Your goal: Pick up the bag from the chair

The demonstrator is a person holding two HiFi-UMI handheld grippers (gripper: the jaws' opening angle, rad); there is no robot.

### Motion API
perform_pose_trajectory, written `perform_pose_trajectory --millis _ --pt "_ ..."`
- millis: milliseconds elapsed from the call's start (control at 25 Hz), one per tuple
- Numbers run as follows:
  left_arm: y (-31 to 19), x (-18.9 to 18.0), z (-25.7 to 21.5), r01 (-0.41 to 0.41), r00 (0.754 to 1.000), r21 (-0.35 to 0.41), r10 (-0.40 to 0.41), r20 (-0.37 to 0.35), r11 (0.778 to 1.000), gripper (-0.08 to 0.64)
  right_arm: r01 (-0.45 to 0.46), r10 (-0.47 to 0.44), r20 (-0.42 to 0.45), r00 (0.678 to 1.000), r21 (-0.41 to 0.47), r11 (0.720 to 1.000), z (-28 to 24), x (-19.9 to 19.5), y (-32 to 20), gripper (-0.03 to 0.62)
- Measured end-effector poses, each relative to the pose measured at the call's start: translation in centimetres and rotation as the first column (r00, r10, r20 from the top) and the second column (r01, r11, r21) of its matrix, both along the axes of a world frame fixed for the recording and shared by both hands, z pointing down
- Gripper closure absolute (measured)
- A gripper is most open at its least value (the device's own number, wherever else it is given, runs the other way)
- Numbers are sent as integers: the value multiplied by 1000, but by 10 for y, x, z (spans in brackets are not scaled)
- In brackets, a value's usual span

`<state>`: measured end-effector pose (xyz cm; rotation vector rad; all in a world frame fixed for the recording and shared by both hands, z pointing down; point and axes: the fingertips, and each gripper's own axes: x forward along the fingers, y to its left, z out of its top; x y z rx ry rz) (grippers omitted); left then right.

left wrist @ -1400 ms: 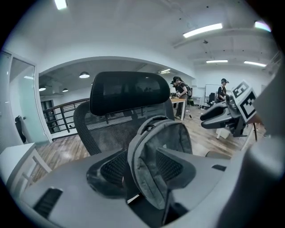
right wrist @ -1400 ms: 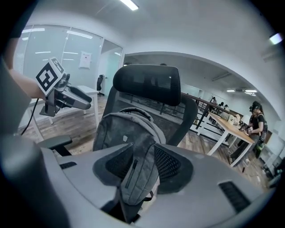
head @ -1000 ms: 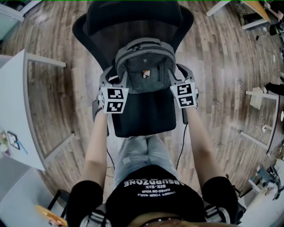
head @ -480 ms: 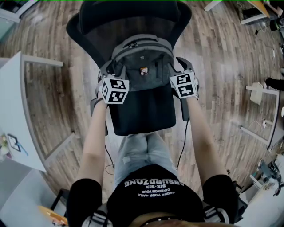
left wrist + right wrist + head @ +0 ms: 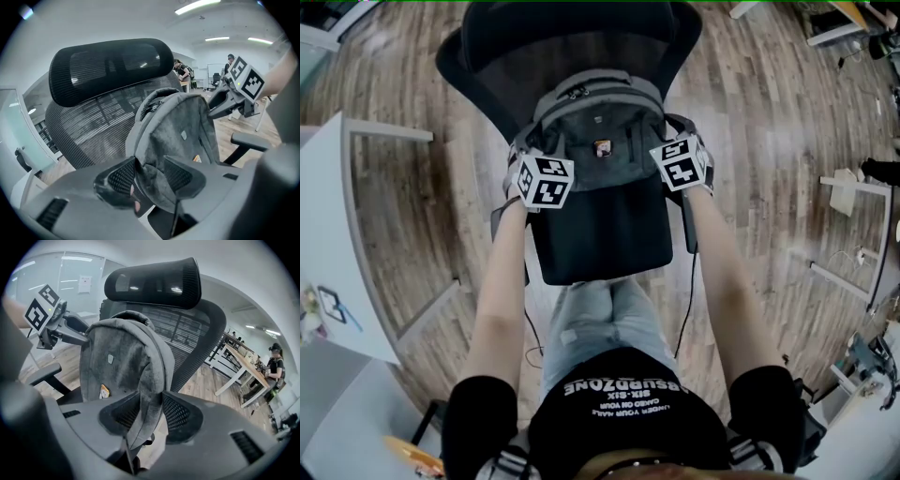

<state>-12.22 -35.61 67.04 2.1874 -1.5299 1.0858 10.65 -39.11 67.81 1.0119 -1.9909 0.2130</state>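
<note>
- While we look down from the head view, where does the bag (image 5: 598, 141) sit?
- It stands upright on the chair (image 5: 581, 42), with its back against the mesh backrest and its base at the rear of the black seat (image 5: 595, 239). The left gripper (image 5: 530, 155) is at one flank and the right gripper (image 5: 673, 131) at the other.
- What can you say of the bag as a container?
- The zip (image 5: 577, 91) along the top looks closed, so whatever is inside is hidden. The bag stands full and rounded, so I judge it is not empty and may have some weight.
- Now the left gripper view.
- Its jaws are pinched narrow on a fold of grey cloth at the bag's edge. The pads (image 5: 123, 177) bite fabric, not air. The headrest (image 5: 110, 65) rises behind, and the other claw shows across the bag.
- And the right gripper view?
- It is much the same, mirrored. The jaws are nipped onto the bag's side, either a seam or a strap, I cannot tell which, and cloth hangs down between them. A small orange tag (image 5: 104, 391) shows low on the front.
- So how should the lift be done well?
- Both holds are on thin cloth. I would raise both hands together and level, straight up first to clear the seat. Then I would bring the bag toward the body, between the armrests (image 5: 253, 140). An uneven pull could tip the bag or let a fold slip free.
</note>
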Motion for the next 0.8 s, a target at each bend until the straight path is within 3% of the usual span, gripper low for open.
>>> perform_pose_trajectory --millis 120,280,320,400,480,520,800 --pt "-2 -3 7 11 999 56 -13 34 998 371 -36 36 3 999 33 999 5 1 -2 474" --pt "3 -7 19 -66 977 131 37 212 989 380 -52 51 38 998 30 998 7 -1 -1 497" --pt "5 -7 19 -63 980 135 35 198 989 381 -61 60 58 997 20 998 7 -1 0 502" --pt "8 -7 19 4 998 120 -13 69 993 404 -72 70 94 993 14 997 8 1 4 509" --pt "10 -9 19 88 994 77 -83 -69 993 434 -76 74 112 991 13 997 8 3 7 514" --pt "11 -9 19 110 990 66 -103 -100 992 437 -77 75 117 990 10 997 8 4 9 515" --pt "27 -6 13 131 984 77 -120 -131 988 448 -110 107 194 975 4 994 2 7 23 523"
